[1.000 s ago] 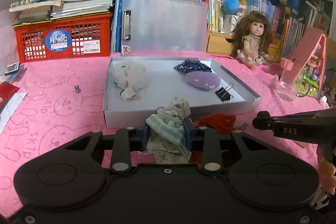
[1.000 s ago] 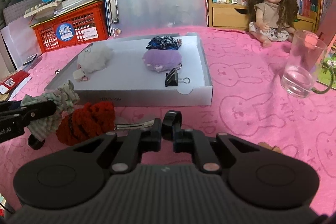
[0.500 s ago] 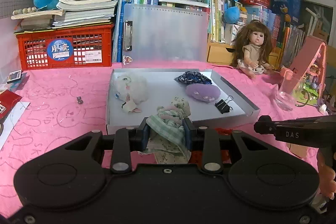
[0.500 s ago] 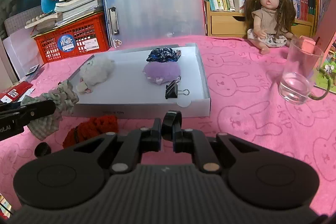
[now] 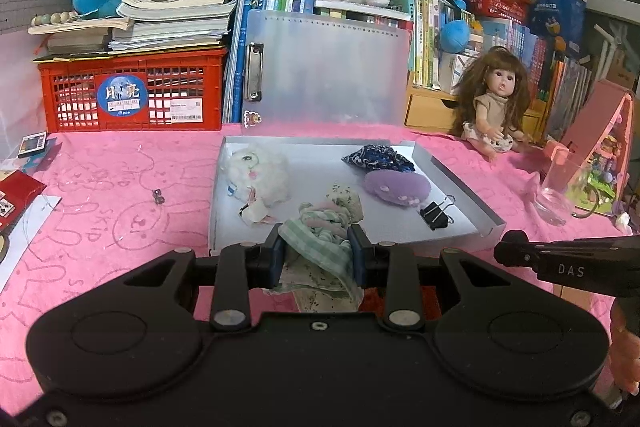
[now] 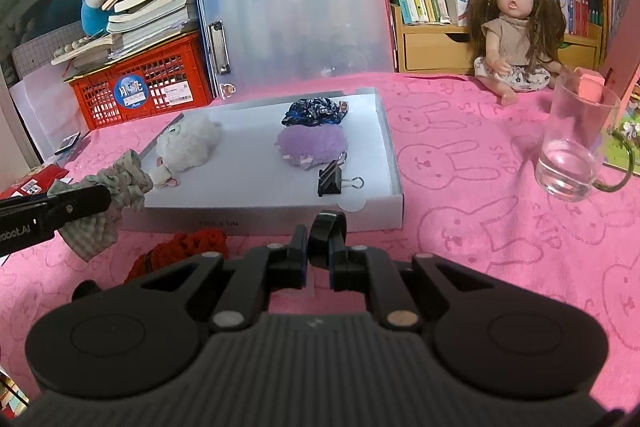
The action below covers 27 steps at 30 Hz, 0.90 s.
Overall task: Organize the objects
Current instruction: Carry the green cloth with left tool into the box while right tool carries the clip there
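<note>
The left gripper (image 5: pixel 318 253) has its jaws clenched on a green-and-white striped fabric scrunchie (image 5: pixel 322 233), held in the air just over the near edge of the shallow white cardboard tray (image 6: pixel 384 143). The scrunchie's long axis runs roughly along the fingers — its bunched end pointing toward the tray, its loose frill hanging down below the jaws. From the right wrist view it (image 6: pixel 116 183) hangs at the tray's near-left corner, above the pink bunny-print worktop (image 6: pixel 460 195).

The right gripper (image 6: pixel 320 261) hovers in front of the tray's near wall, its jaws shut tight on a small black loop-shaped piece (image 6: pixel 326 231) that stands upright between them; what the piece is cannot be told.

Inside the tray lie a fluffy white plush toy (image 5: pixel 256 173) at the left, a dark blue patterned scrunchie (image 5: pixel 378 157) at the far right, a fuzzy purple scrunchie (image 5: pixel 398 187) just in front of it, and a black binder clip (image 5: pixel 436 215) nearest the right wall, handles pointing right.

A red knitted scrunchie (image 6: pixel 180 251) lies on the worktop beside the tray's near wall, under the left gripper.
</note>
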Each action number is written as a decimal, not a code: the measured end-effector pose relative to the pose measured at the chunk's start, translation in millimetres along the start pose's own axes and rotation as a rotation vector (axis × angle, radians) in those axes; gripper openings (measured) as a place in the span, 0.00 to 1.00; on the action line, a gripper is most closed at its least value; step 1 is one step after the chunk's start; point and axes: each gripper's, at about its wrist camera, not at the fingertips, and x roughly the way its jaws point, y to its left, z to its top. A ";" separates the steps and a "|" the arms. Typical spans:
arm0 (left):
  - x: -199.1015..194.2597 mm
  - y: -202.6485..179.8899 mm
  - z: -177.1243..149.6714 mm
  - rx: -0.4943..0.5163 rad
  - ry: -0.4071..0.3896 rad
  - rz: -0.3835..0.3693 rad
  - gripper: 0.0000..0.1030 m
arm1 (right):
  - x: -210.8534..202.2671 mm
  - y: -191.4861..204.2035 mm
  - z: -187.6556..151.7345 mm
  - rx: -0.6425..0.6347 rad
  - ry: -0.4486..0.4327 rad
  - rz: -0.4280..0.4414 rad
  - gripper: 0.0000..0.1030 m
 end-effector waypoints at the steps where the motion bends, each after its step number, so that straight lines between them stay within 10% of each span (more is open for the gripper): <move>1: 0.4 0.1 0.7 0.000 -0.002 0.000 0.30 | 0.0 -0.1 0.8 -0.001 -0.002 0.000 0.12; 27: 37.9 16.9 27.1 -0.068 0.007 0.051 0.30 | 6.3 -20.9 31.2 0.103 -0.038 0.112 0.13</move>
